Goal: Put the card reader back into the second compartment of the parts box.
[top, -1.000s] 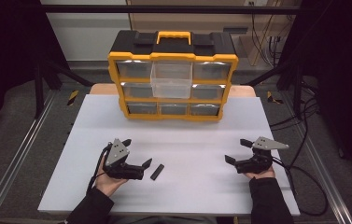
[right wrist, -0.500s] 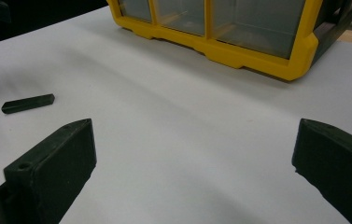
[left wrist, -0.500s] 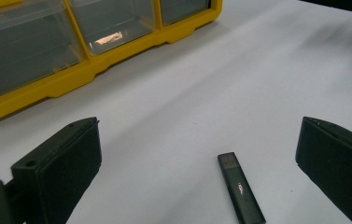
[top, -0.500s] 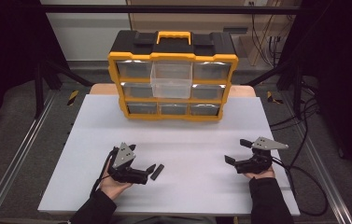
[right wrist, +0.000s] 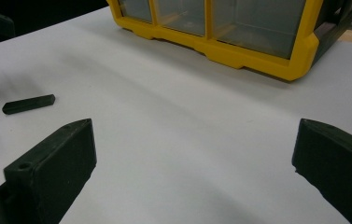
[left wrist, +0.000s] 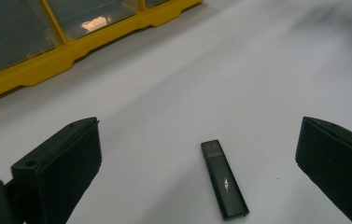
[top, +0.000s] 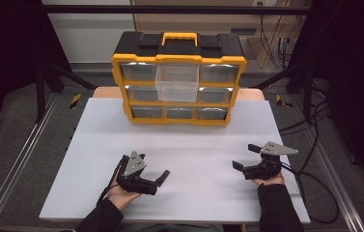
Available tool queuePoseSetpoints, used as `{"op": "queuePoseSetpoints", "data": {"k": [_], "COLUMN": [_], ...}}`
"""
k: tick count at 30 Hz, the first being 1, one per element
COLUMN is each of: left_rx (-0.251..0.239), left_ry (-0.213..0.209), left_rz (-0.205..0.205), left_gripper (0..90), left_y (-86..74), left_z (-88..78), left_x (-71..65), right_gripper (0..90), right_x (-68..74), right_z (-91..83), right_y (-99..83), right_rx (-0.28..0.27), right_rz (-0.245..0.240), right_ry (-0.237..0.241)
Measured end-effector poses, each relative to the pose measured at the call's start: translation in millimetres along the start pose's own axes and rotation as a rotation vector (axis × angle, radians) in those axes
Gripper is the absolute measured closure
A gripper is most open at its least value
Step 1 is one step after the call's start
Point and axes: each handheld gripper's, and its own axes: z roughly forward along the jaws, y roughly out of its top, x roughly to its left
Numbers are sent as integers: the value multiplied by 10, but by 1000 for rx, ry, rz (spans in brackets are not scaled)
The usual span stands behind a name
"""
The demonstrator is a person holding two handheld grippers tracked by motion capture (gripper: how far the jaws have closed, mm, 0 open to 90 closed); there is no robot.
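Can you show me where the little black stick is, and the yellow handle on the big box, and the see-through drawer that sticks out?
black USB stick (left wrist: 224, 185): left gripper view, middle of its body.
yellow handle (top: 180, 36): high view, top bar.
pulled-out clear drawer (top: 177, 82): high view, front face.

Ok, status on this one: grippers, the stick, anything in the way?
Left gripper open, straddling the black USB stick, not touching. Right gripper open, empty. Table between them bare; one organizer drawer pulled out.
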Motion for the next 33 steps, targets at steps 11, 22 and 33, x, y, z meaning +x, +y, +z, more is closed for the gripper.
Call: {"op": "queuePoseSetpoints", "data": {"k": [11, 22, 33], "left_rx": [67, 161, 220], "left_ry": [-26, -38, -54], "left_rz": [-20, -47, -77], "left_gripper": [13, 89, 226], "left_y": [-44, -125, -165], "left_z": [92, 183, 235], "left_x": [-48, -93, -104], "right_gripper": [3, 2, 3], "right_x": [-2, -1, 1], "right_z": [-3, -7, -9], "right_y": [0, -1, 0], "right_rx": [4, 5, 3], "right_rz": [-1, -3, -4], "right_ry": [-1, -1, 1]}}
